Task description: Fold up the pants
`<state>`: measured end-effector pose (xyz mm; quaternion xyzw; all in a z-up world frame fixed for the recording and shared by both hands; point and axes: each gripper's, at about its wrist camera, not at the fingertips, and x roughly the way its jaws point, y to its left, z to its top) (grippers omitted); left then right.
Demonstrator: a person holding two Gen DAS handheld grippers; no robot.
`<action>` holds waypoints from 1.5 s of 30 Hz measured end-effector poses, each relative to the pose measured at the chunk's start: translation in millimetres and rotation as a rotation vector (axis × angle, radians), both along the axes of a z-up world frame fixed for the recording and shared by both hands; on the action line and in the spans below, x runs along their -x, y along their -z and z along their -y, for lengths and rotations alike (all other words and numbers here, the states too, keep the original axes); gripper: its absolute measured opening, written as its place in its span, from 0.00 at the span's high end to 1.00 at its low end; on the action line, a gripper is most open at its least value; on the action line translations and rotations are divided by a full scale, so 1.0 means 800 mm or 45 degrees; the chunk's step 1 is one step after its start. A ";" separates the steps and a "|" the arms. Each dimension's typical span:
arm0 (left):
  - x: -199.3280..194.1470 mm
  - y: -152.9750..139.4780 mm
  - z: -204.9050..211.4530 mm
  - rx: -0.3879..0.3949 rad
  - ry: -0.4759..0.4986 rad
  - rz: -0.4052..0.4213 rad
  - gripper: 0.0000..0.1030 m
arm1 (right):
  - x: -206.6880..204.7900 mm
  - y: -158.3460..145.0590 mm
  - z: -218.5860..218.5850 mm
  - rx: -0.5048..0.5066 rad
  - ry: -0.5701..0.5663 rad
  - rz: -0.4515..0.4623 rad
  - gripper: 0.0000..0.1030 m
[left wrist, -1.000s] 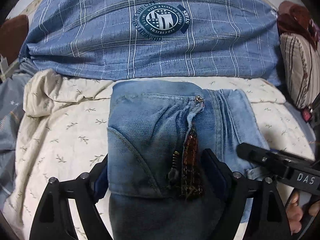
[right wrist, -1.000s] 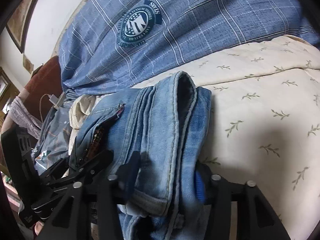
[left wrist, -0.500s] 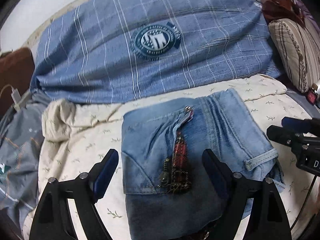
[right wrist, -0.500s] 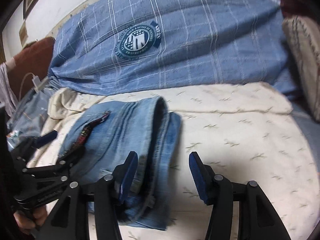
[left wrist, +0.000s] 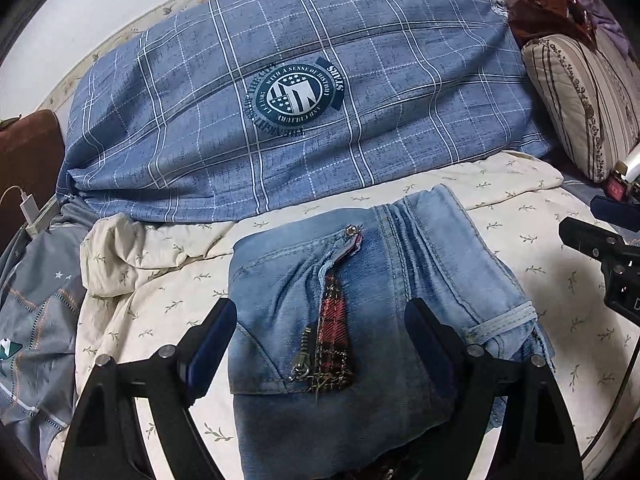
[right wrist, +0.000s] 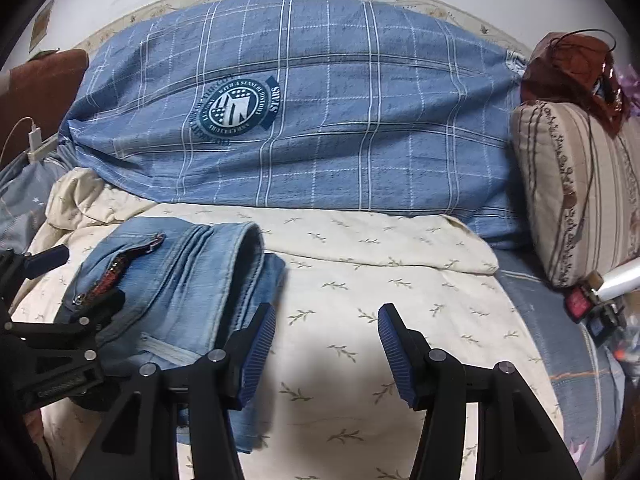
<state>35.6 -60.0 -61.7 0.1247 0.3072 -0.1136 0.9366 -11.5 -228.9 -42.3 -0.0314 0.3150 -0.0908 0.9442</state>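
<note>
Jeans (left wrist: pixel 360 312) lie folded into a thick block on a cream leaf-print sheet (right wrist: pixel 360 280), at the foot of a big blue checked duvet (left wrist: pixel 304 92) bearing a round badge. From the left wrist view the block fills the foreground: open fly, zip pull and a strip of red tartan lining face up, a hem band showing at its right edge. The left gripper (left wrist: pixel 320 344) hangs above it with jaws spread wide, the denim seen between the fingers, neither pad pressing on it. Only this view shows the fly head-on; at its right edge a black part of the right gripper juts in.

From the right wrist view the jeans (right wrist: pixel 188 280) sit at lower left, their rolled fold and stacked layers seen from the side. The right gripper (right wrist: pixel 327 350) stands parted over bare sheet just beside the block; its left finger overlaps the denim's edge in the picture, but nothing lies between the pads. The left gripper (right wrist: pixel 52 344) shows here as a black frame at the left edge.

A striped cushion (right wrist: pixel 576 192) leans at right under a brown bag (right wrist: pixel 572 64), small bottles beside it too blurred to name; a white charger (left wrist: pixel 30 210) lies at far left
</note>
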 end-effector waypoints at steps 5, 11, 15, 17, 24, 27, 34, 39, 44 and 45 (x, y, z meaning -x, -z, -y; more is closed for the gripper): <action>-0.001 -0.001 -0.003 0.018 -0.004 -0.008 0.16 | 0.002 -0.002 0.006 -0.016 0.023 0.009 0.44; -0.001 -0.001 -0.003 0.020 -0.003 -0.013 0.16 | 0.006 -0.006 0.009 0.018 0.075 0.039 0.44; 0.002 -0.002 -0.003 0.022 0.005 -0.005 0.16 | 0.010 -0.007 0.022 0.034 0.110 0.049 0.44; 0.002 -0.002 -0.001 0.021 0.007 -0.006 0.16 | 0.013 -0.007 0.033 0.026 0.127 0.047 0.44; 0.004 0.000 0.007 0.013 0.023 -0.006 0.16 | 0.028 -0.011 0.081 0.003 0.229 0.050 0.44; 0.005 0.003 0.013 -0.001 0.033 -0.009 0.16 | 0.036 -0.014 0.099 -0.005 0.264 0.054 0.44; 0.008 0.006 0.023 -0.033 0.049 0.000 0.16 | 0.051 -0.016 0.135 -0.015 0.332 0.060 0.45; 0.009 0.007 0.026 -0.046 0.050 0.000 0.16 | 0.057 -0.016 0.149 -0.006 0.368 0.060 0.45; 0.008 0.008 0.025 -0.040 0.049 -0.003 0.16 | 0.063 -0.018 0.160 0.013 0.406 0.064 0.44; 0.007 0.008 0.025 -0.041 0.049 -0.004 0.16 | 0.064 -0.019 0.162 0.017 0.414 0.066 0.45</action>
